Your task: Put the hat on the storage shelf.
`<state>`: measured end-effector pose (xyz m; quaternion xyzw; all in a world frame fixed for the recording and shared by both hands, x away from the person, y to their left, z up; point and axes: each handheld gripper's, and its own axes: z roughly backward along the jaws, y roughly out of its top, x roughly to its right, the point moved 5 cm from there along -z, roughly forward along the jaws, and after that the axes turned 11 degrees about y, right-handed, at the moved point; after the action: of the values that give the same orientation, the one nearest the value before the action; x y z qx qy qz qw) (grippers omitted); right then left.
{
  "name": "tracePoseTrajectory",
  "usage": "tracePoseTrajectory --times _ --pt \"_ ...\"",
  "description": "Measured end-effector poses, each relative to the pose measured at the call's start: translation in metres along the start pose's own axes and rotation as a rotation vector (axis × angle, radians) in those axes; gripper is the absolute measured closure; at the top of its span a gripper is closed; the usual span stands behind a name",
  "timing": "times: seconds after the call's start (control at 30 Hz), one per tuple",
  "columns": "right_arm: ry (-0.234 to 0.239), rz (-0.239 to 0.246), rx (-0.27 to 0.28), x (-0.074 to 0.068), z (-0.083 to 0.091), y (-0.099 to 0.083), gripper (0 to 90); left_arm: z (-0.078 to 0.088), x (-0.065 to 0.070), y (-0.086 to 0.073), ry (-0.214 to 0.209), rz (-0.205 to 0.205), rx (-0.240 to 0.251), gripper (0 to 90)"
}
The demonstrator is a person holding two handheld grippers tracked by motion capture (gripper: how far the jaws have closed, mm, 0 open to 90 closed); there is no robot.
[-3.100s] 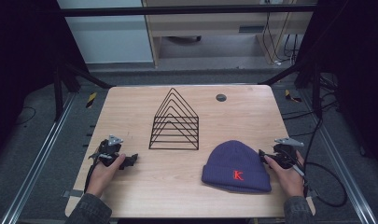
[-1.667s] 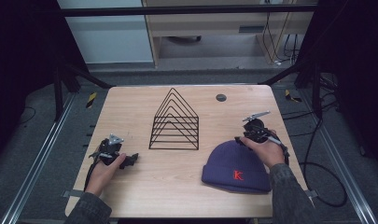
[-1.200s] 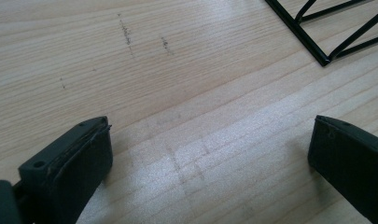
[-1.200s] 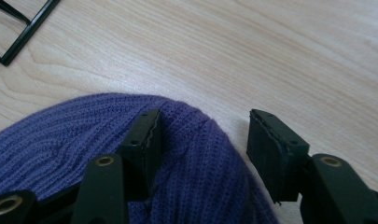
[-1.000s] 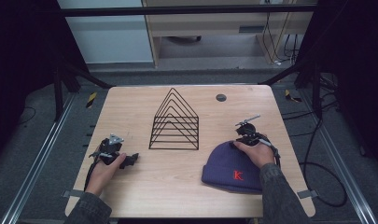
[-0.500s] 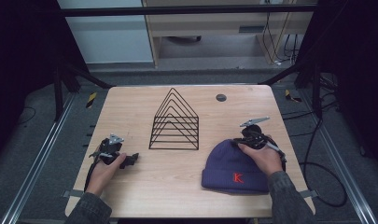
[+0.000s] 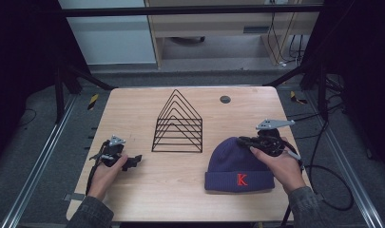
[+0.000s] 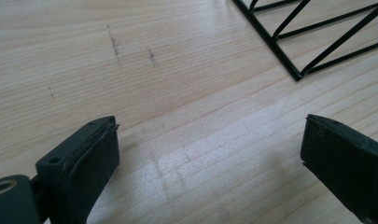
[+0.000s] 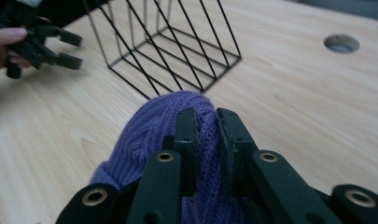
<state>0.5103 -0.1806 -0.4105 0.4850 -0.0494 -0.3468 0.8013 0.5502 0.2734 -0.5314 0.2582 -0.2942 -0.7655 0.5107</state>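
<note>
The right gripper (image 9: pixel 206 122) pinched the top of the purple knit beanie (image 7: pixel 237 164), its jaws pressed together on a fold of the wool. They had just been closing on it. The beanie lay on the wooden table (image 7: pixel 133 109), right beside the black wire rack (image 7: pixel 178 123), with its red K facing the person. The grab looked done; the lift and the putting somewhere were left. The left gripper (image 7: pixel 128 162) rested on the table, jaws spread, holding nothing.
</note>
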Motion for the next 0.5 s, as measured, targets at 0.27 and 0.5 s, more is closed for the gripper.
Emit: tracePoseTrajectory --times 0.27,0.5 --pt "0.008 0.068 0.029 -0.016 0.013 0.031 79.2 0.01 0.001 0.007 -0.006 -0.001 0.042 5.1" --pt "-0.017 0.091 0.043 -0.016 0.021 0.056 79.3 0.029 0.012 0.016 -0.019 -0.054 0.086 5.9"
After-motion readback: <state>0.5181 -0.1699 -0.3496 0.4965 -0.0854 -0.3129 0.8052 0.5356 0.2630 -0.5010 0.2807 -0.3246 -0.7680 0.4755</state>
